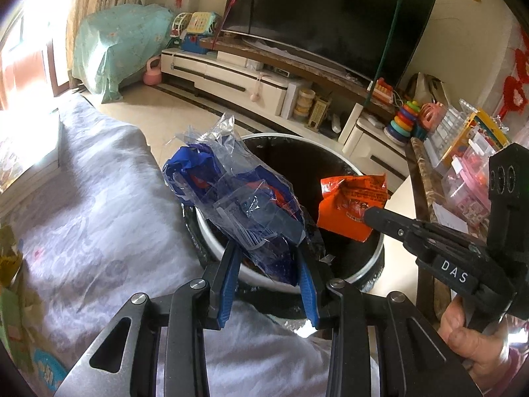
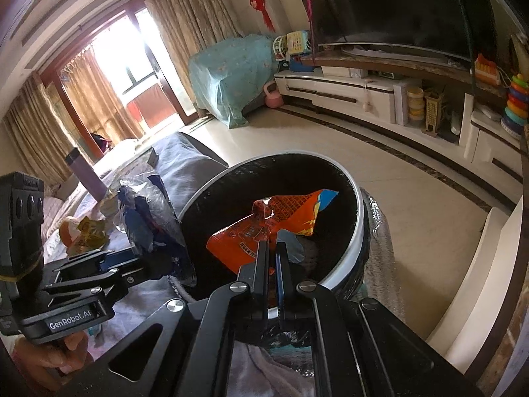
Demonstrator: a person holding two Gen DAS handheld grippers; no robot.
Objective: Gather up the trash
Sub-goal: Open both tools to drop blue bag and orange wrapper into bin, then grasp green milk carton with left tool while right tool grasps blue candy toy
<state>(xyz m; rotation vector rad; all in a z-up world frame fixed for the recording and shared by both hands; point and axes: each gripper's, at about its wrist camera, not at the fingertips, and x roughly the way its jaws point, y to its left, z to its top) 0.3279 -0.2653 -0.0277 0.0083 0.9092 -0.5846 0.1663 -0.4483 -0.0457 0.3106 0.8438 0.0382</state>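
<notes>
Nearest, left gripper (image 1: pixel 267 258) pinching the blue-and-clear wrapper (image 1: pixel 238 198) over the bin's (image 1: pixel 370 264) near rim: carry further over the dark mouth before releasing; rightward, right gripper (image 2: pixel 271 258) clamped on the orange packet (image 2: pixel 264 228), already above the opening, safe to drop.

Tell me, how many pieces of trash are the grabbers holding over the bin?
2. The blue and clear wrapper is in the left gripper, at the trash bin rim; the orange wrapper is in the right gripper, above the opening.
</notes>
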